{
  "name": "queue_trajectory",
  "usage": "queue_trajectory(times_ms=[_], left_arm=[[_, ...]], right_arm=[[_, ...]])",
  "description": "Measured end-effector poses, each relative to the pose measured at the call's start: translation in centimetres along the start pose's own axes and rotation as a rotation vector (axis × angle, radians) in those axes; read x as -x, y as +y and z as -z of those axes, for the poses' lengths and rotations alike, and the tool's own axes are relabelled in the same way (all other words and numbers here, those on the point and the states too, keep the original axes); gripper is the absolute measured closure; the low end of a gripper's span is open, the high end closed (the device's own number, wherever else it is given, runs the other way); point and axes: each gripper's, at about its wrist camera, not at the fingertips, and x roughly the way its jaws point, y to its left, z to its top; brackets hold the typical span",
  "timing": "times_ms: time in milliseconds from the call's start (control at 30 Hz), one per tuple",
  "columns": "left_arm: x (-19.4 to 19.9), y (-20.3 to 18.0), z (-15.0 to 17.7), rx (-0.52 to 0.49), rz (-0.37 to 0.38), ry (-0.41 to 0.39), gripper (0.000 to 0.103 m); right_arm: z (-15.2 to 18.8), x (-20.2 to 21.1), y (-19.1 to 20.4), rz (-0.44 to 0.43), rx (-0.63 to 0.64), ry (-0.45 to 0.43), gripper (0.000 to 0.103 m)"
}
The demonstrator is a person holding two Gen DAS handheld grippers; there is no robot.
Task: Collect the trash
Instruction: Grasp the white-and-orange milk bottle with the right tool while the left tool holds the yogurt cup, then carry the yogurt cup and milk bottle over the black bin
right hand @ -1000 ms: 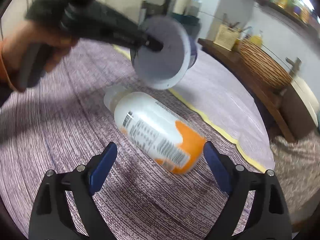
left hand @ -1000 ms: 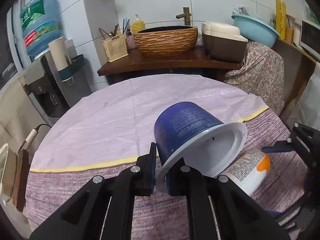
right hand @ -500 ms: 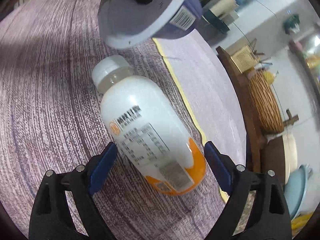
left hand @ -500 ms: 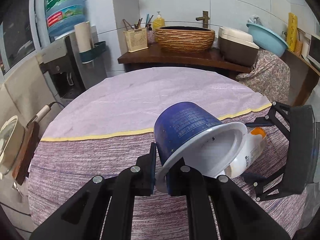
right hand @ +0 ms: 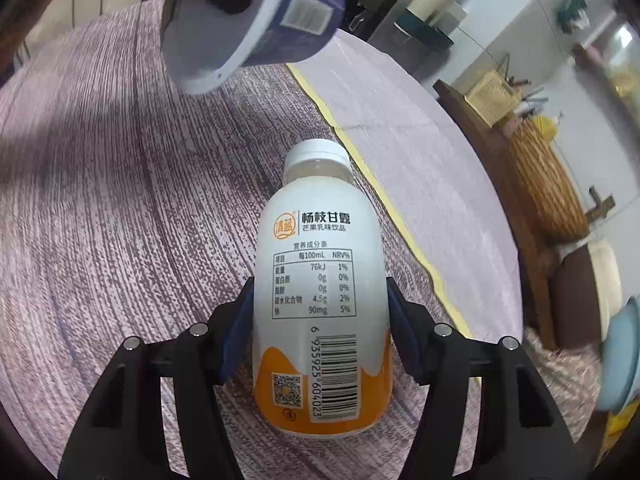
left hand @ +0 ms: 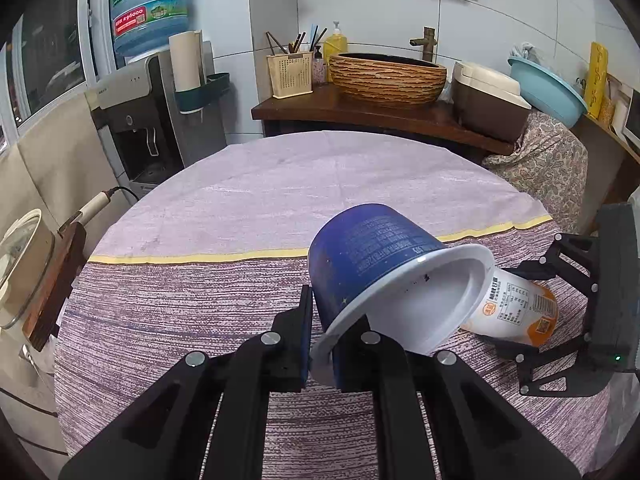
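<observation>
My left gripper is shut on the rim of a blue cup with a white inside, which it holds tilted above the table; the cup also shows at the top of the right wrist view. A white and orange drink bottle lies on its side on the purple tablecloth, cap pointing away. My right gripper straddles the bottle's lower body, its jaws closing and its blue pads touching both sides. In the left wrist view the bottle lies just right of the cup.
The round table carries a pale purple cloth with a yellow stripe. Behind it stand a water dispenser, a wooden counter with a woven basin, and a light blue bowl. A pot sits at the left edge.
The right gripper has lined up over the bottle and its jaws have narrowed onto its sides. The left gripper has carried the cup to the left, away from the bottle.
</observation>
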Motion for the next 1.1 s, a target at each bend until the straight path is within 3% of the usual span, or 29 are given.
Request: queue_trajectory(times_ms=[467,833,1100], left_arm=[[0.6,-3.8,-0.7,-0.014,0.044,-0.028,0.094],[0.9,-13.1,-2.0,-0.105,0.155,-0.059,0.094],[0.8,-20.7,-2.7,-0.181,0.258,-0.067,0.094]], right_arm=[[5.0,4.6,-3.2,0.003,-0.266,-0.086,0.041],[12.8,9.7,-6.5,0.074,-0.452,-0.141,0.041],[19.7,13.0,-9.4,0.144,-0.571,-0.128,0.041]])
